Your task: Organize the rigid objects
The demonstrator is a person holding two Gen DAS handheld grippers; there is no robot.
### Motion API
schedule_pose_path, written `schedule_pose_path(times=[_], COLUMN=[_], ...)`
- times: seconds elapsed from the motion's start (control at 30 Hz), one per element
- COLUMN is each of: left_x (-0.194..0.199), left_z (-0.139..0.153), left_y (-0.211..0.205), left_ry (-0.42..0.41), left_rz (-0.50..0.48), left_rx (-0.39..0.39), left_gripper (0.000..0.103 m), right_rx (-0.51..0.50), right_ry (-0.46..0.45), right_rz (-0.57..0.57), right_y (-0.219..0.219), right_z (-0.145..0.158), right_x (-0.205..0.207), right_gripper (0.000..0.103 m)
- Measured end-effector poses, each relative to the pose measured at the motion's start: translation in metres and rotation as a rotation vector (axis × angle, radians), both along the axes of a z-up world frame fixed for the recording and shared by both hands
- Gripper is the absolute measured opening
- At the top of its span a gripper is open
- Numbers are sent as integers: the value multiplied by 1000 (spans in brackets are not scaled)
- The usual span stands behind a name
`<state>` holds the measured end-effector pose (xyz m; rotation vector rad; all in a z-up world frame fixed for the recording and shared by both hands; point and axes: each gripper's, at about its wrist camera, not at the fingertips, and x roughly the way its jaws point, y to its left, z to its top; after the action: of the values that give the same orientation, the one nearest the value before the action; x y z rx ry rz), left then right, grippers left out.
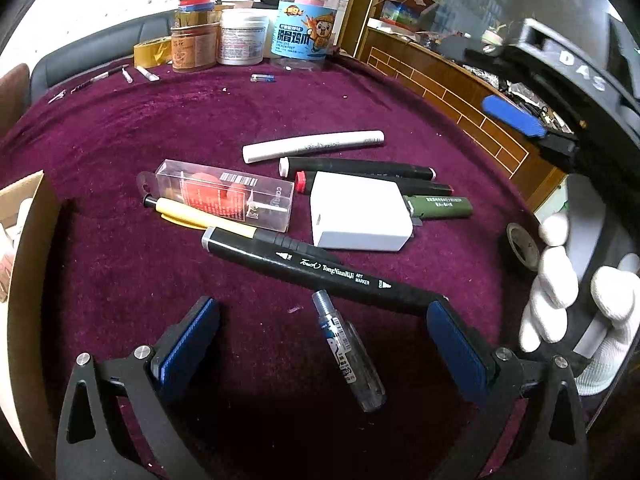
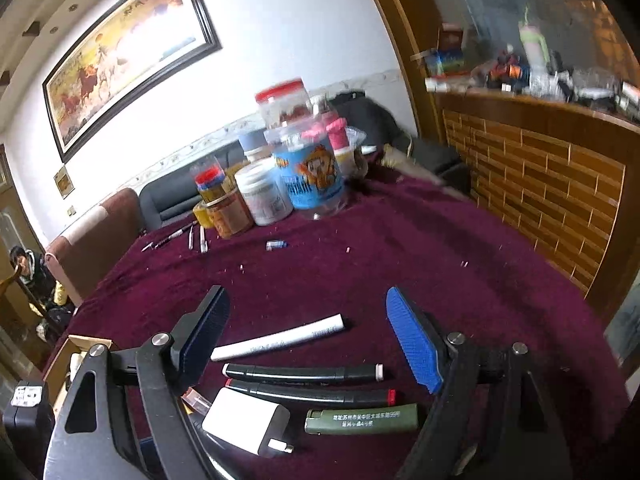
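The left gripper (image 1: 320, 340) tilted steeply down over the purple tablecloth (image 1: 120, 280), its blue-padded jaws spread wide and holding nothing; a clear lead tube (image 1: 348, 352) lay on the cloth between them, touching neither pad; the near end of a black art marker (image 1: 308, 266) ran up against the right-hand finger's tip, though whether it touched the pad could not be told; beyond it lay a yellow pen (image 1: 192, 214), a clear plastic box (image 1: 224, 196) with red contents, a white charger (image 1: 358, 216), a green lighter (image 1: 440, 206), two more black markers and a white marker (image 1: 312, 146); a white-gloved hand (image 1: 576, 300) gripped a handle at the right edge; the right gripper (image 2: 308, 336) pointed at a shallower slant across the table, jaws parted wide and empty, above the white marker (image 2: 280, 338), the black markers (image 2: 304, 372), the charger (image 2: 246, 420) and the lighter (image 2: 362, 420); jars (image 2: 308, 168) stood at the far edge
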<state>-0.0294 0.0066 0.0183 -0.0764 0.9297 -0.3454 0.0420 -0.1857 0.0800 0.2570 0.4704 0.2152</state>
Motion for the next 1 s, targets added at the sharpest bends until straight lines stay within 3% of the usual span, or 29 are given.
schedule_pose_path(times=[0.17, 0.4, 0.57, 0.73, 0.87, 0.9, 1.0], left_x=[-1, 0, 0, 0, -1, -2, -1], left_z=[0, 0, 0, 0, -1, -1, -1], left_y=[1, -2, -2, -2, 9, 10, 8], left_ry=[1, 6, 6, 6, 9, 8, 10], left_rz=[10, 8, 9, 35, 97, 97, 96], left_rx=[-1, 22, 24, 37, 28, 19, 36], left_gripper=[101, 101, 101, 101, 101, 101, 101], right_rx=[-124, -194, -215, -471, -653, -664, -488], right_ry=[-144, -182, -100, -210, -169, -138, -40], right_rz=[-70, -193, -95, -63, -56, -49, -33], right_y=[15, 15, 17, 34, 40, 39, 19], right_z=[12, 9, 18, 34, 18, 14, 12], right_x=[-18, -13, -20, -73, -93, -94, -98], right_gripper=[82, 82, 82, 82, 85, 85, 85])
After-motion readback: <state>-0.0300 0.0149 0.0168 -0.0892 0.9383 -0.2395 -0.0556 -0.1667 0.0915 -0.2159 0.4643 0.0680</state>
